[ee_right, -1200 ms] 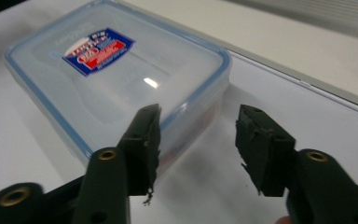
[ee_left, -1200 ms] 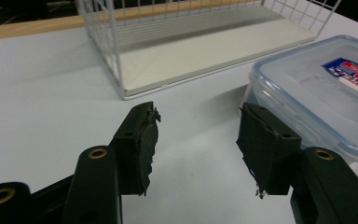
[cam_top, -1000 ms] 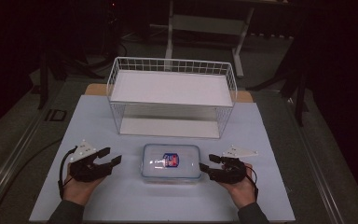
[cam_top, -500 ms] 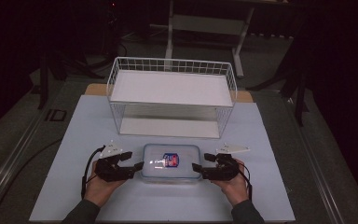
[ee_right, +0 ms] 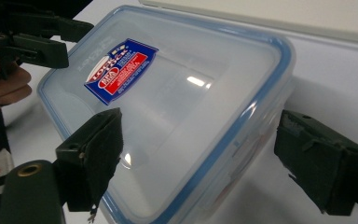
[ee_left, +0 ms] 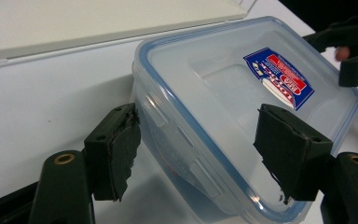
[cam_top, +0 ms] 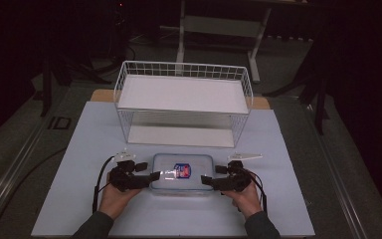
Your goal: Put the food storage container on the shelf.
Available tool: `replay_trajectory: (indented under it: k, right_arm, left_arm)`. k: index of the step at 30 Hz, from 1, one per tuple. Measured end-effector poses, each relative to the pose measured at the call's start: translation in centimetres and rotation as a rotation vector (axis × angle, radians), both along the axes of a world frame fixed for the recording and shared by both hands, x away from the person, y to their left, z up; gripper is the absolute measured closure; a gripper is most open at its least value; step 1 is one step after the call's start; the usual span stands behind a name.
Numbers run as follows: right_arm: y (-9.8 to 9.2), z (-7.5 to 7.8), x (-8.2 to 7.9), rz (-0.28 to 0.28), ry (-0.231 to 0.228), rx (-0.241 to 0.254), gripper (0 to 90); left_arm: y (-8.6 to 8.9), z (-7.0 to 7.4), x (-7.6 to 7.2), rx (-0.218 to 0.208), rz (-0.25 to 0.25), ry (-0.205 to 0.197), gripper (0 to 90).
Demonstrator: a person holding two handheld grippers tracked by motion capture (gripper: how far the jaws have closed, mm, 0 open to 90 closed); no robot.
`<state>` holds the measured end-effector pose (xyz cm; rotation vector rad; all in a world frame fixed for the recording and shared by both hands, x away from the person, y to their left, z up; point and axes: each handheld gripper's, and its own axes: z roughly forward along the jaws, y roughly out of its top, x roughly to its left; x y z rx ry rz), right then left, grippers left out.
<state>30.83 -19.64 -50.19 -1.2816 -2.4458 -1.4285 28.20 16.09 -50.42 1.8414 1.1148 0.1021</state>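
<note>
A clear plastic food container (cam_top: 182, 174) with a blue-rimmed lid lies on the white table (cam_top: 79, 149), in front of the white wire shelf rack (cam_top: 184, 107). The left gripper (cam_top: 146, 177) and right gripper (cam_top: 209, 180) stand at its two short ends. Both have just been opening their jaws; each pair straddles a container edge without pressing it.

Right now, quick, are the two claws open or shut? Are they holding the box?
Left gripper: open, jaws just widened, astride the container's end, not pressing.
Right gripper: open, jaws just widened, astride its other end, not pressing.
</note>
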Motion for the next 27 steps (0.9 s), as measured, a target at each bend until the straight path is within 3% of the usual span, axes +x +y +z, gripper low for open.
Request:
replay_trajectory:
  k: [6,9,12,13,14,16,19,24,27]
  right_arm:
    - [0.2,-0.6,0.5,0.017,0.061,0.034,13.5]
    - [0.1,-0.9,0.7,0.018,0.094,0.059,14.1]
    - [0.0,-1.1,0.8,0.031,0.123,0.078,14.2]
    - [0.0,-1.1,0.8,0.033,0.123,0.077,14.9]
    - [-0.1,-1.0,0.8,0.034,0.129,0.076,15.5]
    - [-0.2,-1.1,0.8,0.034,0.144,0.086,17.1]
    - [-0.6,-1.1,0.9,0.022,0.17,0.112,22.3]
    - [-1.3,-1.1,0.7,0.014,0.179,0.15,30.4]
    - [-1.6,-0.9,0.4,0.009,0.174,0.165,35.8]
  left_arm:
    - [0.5,-0.5,0.5,-0.067,-0.009,0.061,30.0]
    - [0.8,-0.8,0.9,-0.111,-0.023,0.109,30.1]
    - [0.8,-1.2,1.2,-0.156,-0.064,0.159,30.1]
    - [0.6,-1.3,1.2,-0.149,-0.077,0.168,28.9]
    - [0.4,-1.3,1.1,-0.143,-0.076,0.167,24.5]
    - [0.5,-1.3,1.1,-0.145,-0.072,0.166,24.0]
    - [1.2,-1.4,1.2,-0.196,-0.047,0.191,33.2]
    - [1.2,-1.0,0.8,-0.191,-0.033,0.179,38.9]
    - [1.5,-0.9,0.3,-0.212,-0.024,0.181,42.9]
